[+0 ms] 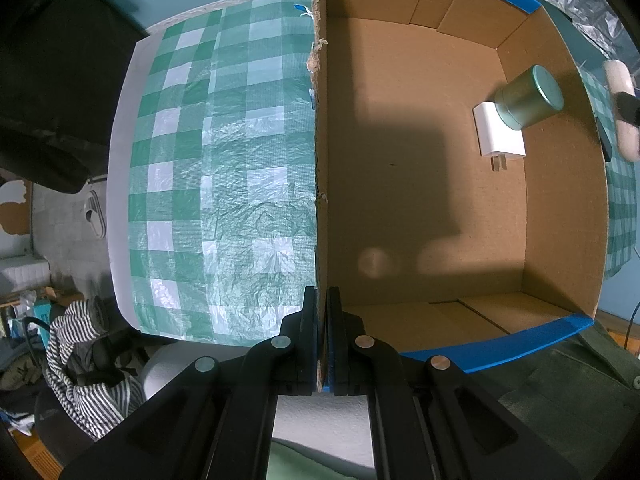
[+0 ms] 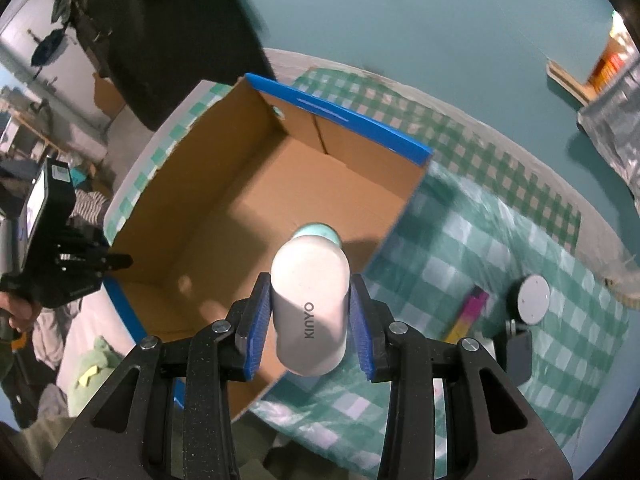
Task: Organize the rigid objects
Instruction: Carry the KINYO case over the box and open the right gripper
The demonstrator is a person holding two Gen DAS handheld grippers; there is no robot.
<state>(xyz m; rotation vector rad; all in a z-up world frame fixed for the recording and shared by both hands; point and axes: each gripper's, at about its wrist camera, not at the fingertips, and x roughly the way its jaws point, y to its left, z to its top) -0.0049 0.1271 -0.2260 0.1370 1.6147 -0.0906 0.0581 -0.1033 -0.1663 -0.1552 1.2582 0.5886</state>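
Sitting btwn R jaws: KINYO device (image 2: 309, 304)

— What surfaces do you see?
— I see a box (image 1: 420, 160) of matt brown cardboard, one rim ragged. The tin (image 1: 528, 96) looks like smooth satin metal.
— And under it?
— A crinkled, glossy plastic tablecloth (image 1: 224, 168), checked.

Left tongs (image 1: 322, 340): jaws nearly closed, clamped on edge of cardboard box wall (image 1: 320, 200), one finger either side. Right tongs (image 2: 310, 320): blue-padded fingers (image 2: 256, 320) pressed against both flanks of white KINYO device (image 2: 308, 300), holding it raised, pointing forward-down over the box's near-right corner.
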